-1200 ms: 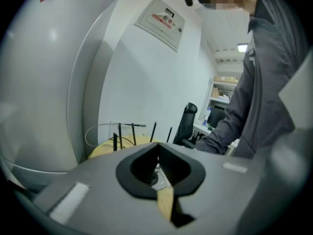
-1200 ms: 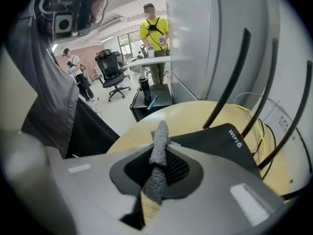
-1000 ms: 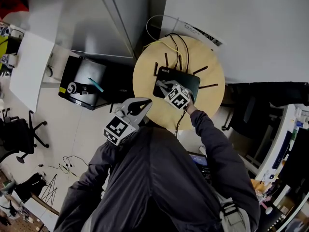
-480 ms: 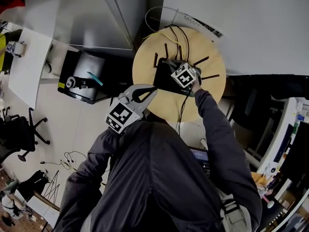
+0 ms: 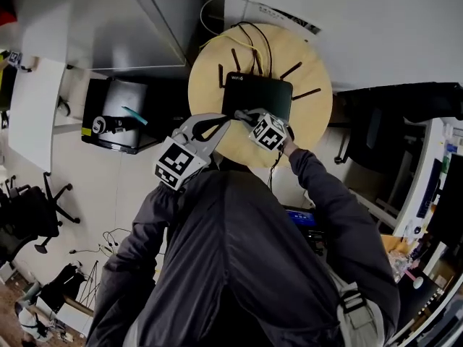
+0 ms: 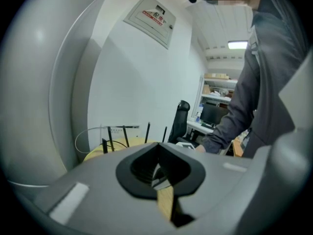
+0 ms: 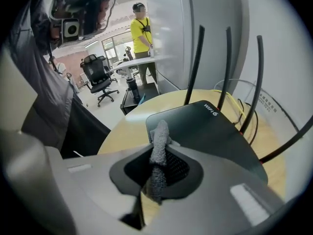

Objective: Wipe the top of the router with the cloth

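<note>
Since half a second ago the right gripper (image 5: 244, 115) has drawn back from the far right part of the router (image 5: 257, 92) to its near edge, on the side closest to the person. The left gripper (image 5: 219, 120) has shifted little and sits just beside the right one, at the near rim of the round wooden counter (image 5: 312, 114).

The right gripper view shows its jaws closed on the cloth (image 7: 160, 131), a strip of grey knitted fabric that stands up between them and leans over the router's near corner. Whether the cloth touches the black top cannot be told. The router lies flat near the middle of the counter, white lettering on its top, with thin black antennas (image 7: 196, 62) rising along its far side and cables (image 5: 253, 38) running off behind it toward the wall.

The left gripper view shows its jaws (image 6: 159, 173) brought together with nothing between them; a sliver of the wooden counter shows through the gap below.

Beyond the counter, an office chair (image 7: 100, 76) and a person in a yellow shirt (image 7: 142, 31) stand in the room.
</note>
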